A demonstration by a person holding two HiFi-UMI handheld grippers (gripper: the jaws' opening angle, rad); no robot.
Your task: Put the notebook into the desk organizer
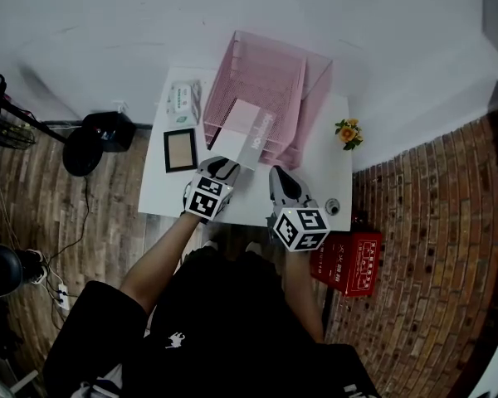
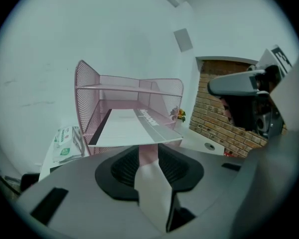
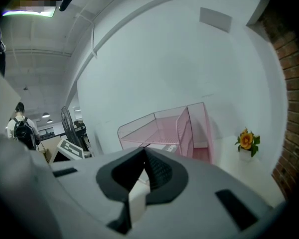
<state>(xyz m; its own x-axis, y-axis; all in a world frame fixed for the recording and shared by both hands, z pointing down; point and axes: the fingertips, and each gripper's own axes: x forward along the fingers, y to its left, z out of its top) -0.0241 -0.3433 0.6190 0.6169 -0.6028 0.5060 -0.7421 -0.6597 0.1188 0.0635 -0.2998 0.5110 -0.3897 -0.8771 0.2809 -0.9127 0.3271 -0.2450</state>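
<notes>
The pink wire-mesh desk organizer [image 1: 270, 77] [image 2: 89, 98] [image 3: 162, 126] stands at the back of the white table [image 1: 166, 197]. A pale notebook [image 1: 242, 131] [image 2: 127, 128] with a grey spine lies flat in its lower level, and its near end sticks out toward me. My left gripper [image 1: 224, 167] [image 2: 148, 157] sits right at that near edge. Its pads stand apart and do not press on the notebook, which passes just above them. My right gripper [image 1: 280, 177] [image 3: 142, 156] hovers beside it to the right, its pads meeting on nothing.
A pack of wipes [image 1: 183, 100] [image 2: 65, 143] and a small picture frame [image 1: 180, 149] lie left of the organizer. A little pot of orange flowers [image 1: 348, 133] [image 3: 246, 142] stands at its right, with a small round object [image 1: 333, 207] near the table's front right corner. A red box [image 1: 349, 262] sits on the floor.
</notes>
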